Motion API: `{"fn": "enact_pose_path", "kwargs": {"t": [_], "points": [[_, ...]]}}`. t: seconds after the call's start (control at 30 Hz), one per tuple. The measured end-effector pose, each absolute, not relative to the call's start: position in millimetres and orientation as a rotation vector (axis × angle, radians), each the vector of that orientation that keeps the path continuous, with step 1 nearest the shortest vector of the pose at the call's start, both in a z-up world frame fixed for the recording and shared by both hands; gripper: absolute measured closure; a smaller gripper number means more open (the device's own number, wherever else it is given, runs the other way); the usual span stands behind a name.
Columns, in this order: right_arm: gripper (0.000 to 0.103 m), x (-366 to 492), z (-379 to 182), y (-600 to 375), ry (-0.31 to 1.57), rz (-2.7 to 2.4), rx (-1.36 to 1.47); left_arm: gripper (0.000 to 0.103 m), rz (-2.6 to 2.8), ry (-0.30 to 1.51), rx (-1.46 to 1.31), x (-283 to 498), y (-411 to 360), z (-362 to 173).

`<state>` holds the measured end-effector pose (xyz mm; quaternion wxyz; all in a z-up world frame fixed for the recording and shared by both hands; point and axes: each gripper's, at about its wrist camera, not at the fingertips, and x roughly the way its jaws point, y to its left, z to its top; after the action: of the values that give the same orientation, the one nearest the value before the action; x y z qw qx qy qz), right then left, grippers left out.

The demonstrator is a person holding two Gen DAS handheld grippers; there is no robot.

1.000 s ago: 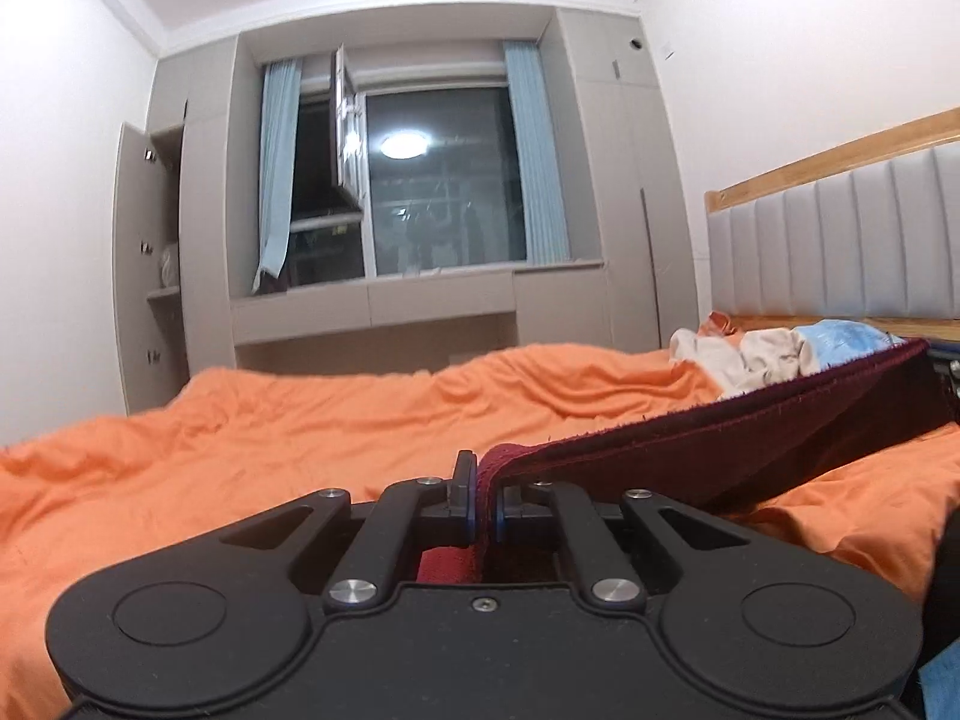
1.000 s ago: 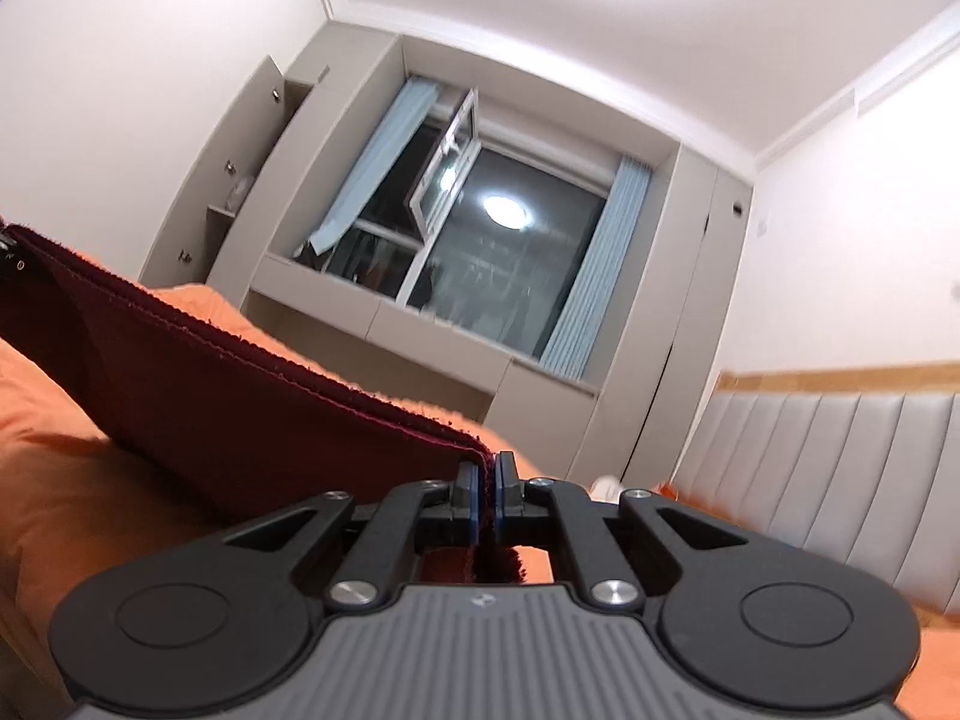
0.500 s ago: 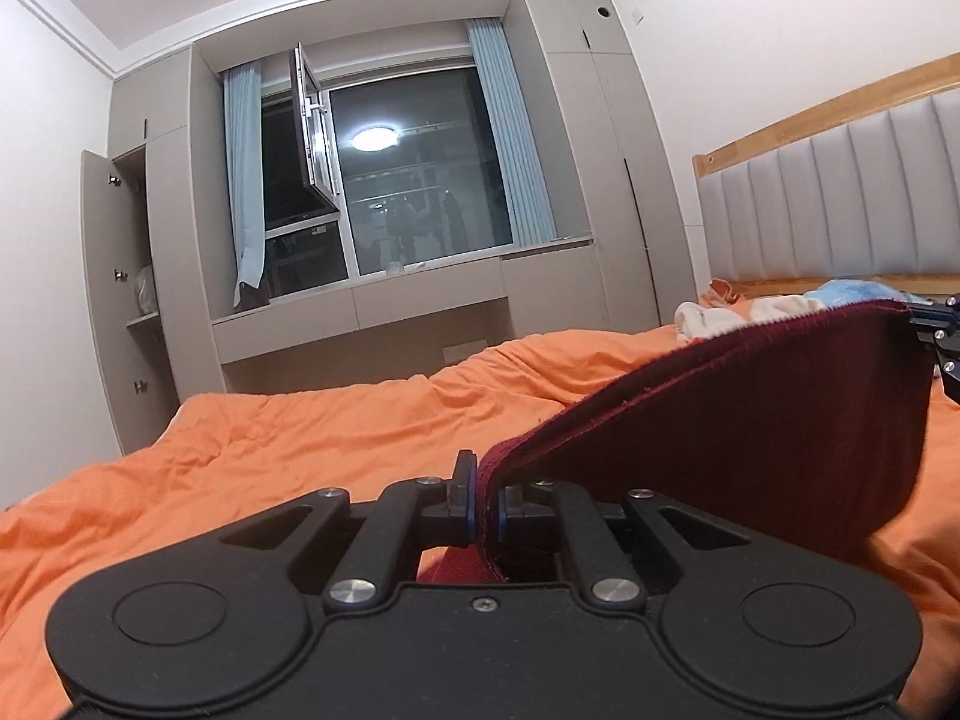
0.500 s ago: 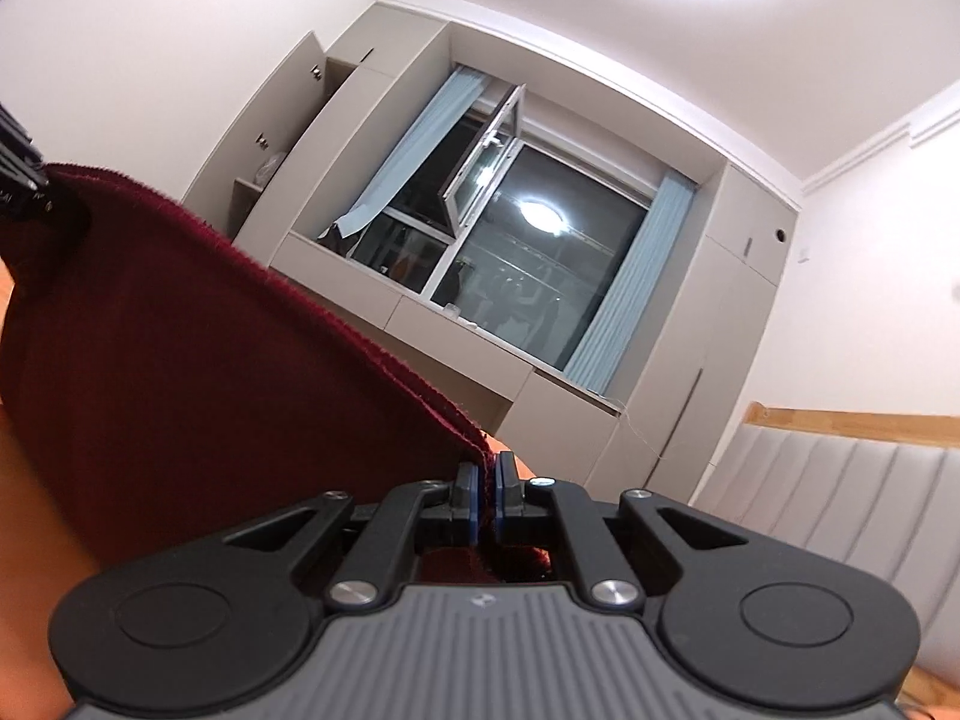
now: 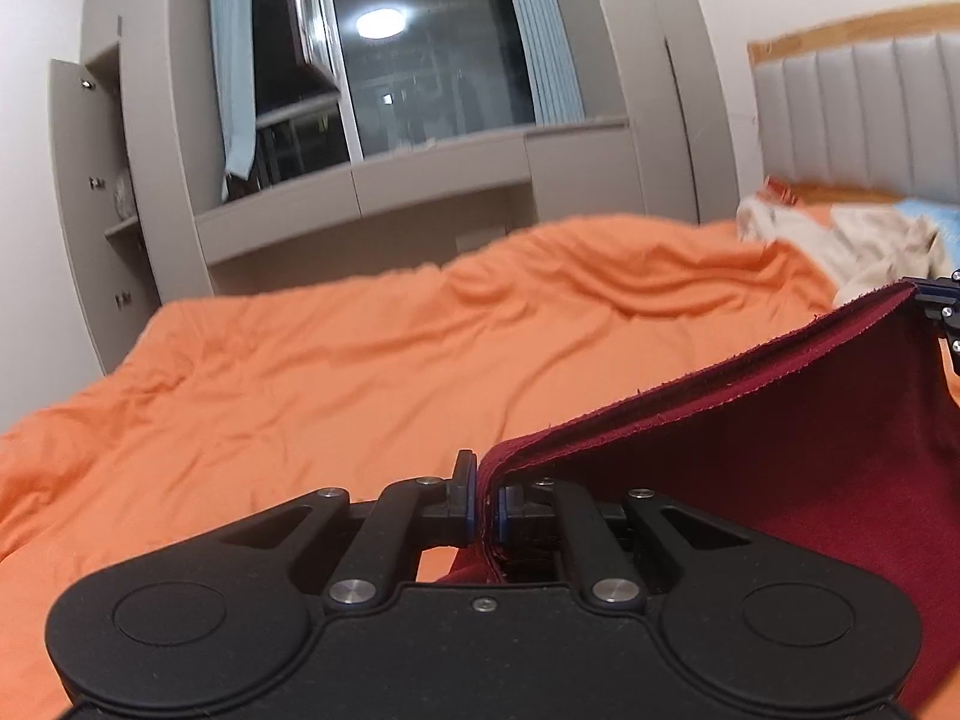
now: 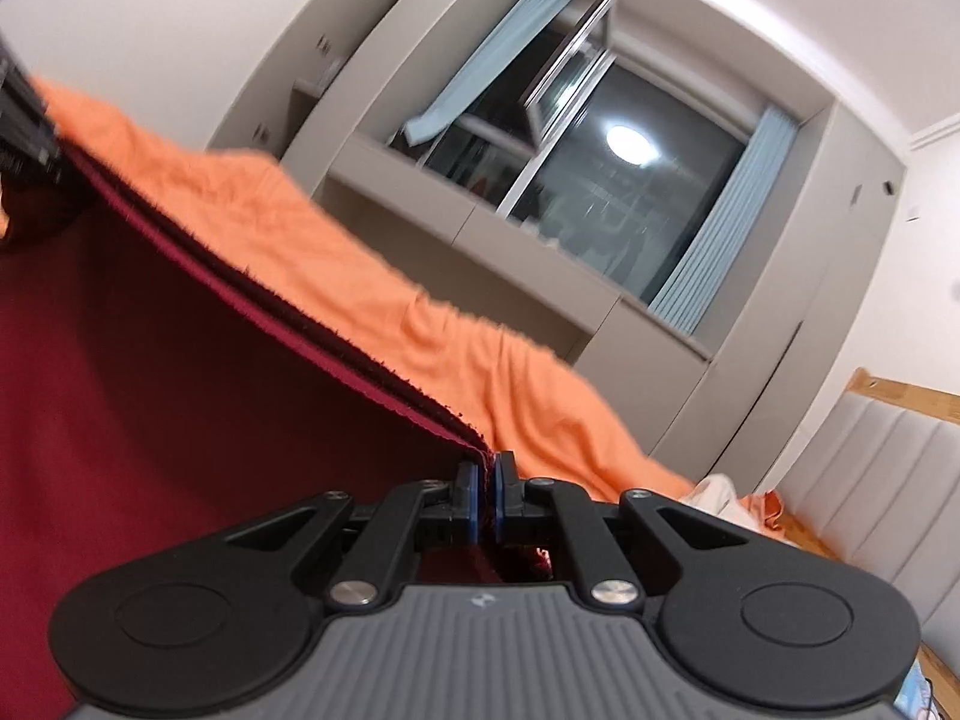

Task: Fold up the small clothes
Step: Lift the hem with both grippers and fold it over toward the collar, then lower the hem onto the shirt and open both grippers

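Left gripper (image 5: 483, 507) is pinched tight on one corner of the dark red garment (image 5: 780, 480), and the right gripper (image 6: 486, 495) is clamped just as hard on the opposite corner. Between them the top hem runs taut, a double edge, the cloth hanging in a slack belly above the orange duvet (image 5: 360, 372). A second ago that garment sat lower and flatter by the duvet; now both hands have swept it across and the cameras tip down toward the bed. Looks like the carry before laying it flat. A pile of pale clothes (image 5: 852, 240) waits near the headboard (image 5: 870, 114).
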<state>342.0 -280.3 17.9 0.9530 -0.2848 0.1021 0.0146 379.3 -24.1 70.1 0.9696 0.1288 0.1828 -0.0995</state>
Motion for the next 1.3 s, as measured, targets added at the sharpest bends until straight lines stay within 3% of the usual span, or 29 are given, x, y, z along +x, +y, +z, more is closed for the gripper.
{"fn": "enact_pose_path", "kwargs": {"t": [0.47, 0.53, 0.57, 0.6, 0.63, 0.7, 0.77, 0.8, 0.87, 0.97, 1.3], "points": [[0.097, 396.5, -60.5, -284.2, 0.484, 0.089, -0.555, 0.092, -0.223, 0.639, 0.275, 485.1, -30.7, -7.8], [0.09, 402.6, -60.1, -283.7, 0.498, 0.085, -0.558, 0.087, -0.22, 0.668, 0.253, 491.6, -28.2, -13.1], [0.079, 402.0, -60.4, -284.8, 0.504, 0.079, -0.555, 0.083, -0.217, 0.679, 0.244, 494.3, -27.1, -13.4], [0.062, 403.1, -60.3, -286.5, 0.51, 0.073, -0.545, 0.076, -0.211, 0.688, 0.234, 495.9, -25.7, -14.2], [0.054, 404.4, -57.4, -289.2, 0.515, 0.074, -0.529, 0.072, -0.204, 0.699, 0.227, 496.8, -24.0, -14.3], [0.028, 404.9, -53.4, -294.7, 0.517, 0.084, -0.493, 0.043, -0.2, 0.718, 0.217, 496.5, -21.3, -13.2], [0.019, 404.0, -48.1, -298.7, 0.512, 0.081, -0.489, 0.02, -0.203, 0.72, 0.204, 493.6, -17.6, -8.4], [0.01, 402.1, -46.6, -299.7, 0.503, 0.075, -0.497, 0.015, -0.193, 0.709, 0.201, 491.5, -15.8, -4.5], [0.001, 398.3, -42.4, -302.7, 0.478, 0.066, -0.516, 0.01, -0.163, 0.683, 0.211, 486.1, -12.2, 4.9], [0.0, 388.8, -42.6, -309.1, 0.464, 0.05, -0.553, 0.003, -0.135, 0.659, 0.223, 477.4, -5.9, 13.9], [0.0, 388.7, -59.5, -335.1, 0.493, -0.015, -0.5, 0.002, -0.366, 0.736, 0.225, 452.1, 1.9, 2.8]]}}
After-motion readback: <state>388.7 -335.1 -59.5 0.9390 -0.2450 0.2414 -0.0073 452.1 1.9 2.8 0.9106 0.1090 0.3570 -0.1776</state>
